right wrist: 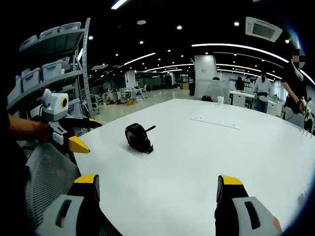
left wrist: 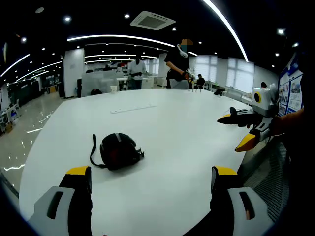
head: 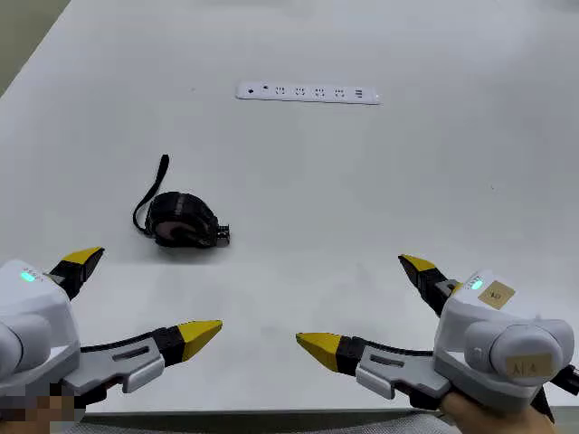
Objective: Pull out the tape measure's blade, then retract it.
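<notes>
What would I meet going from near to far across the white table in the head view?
Yellow-tipped left gripper and right gripper, level with each other, both open → black tape measure with its wrist strap → long white power strip.

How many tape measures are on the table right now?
1. The tape measure lies on the white table, ahead of the left gripper; nothing seems hidden.

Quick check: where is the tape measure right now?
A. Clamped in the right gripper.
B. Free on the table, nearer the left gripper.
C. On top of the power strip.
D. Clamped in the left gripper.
B: the tape measure lies on the table, untouched, closer to the open left gripper than to the open right gripper.
</notes>
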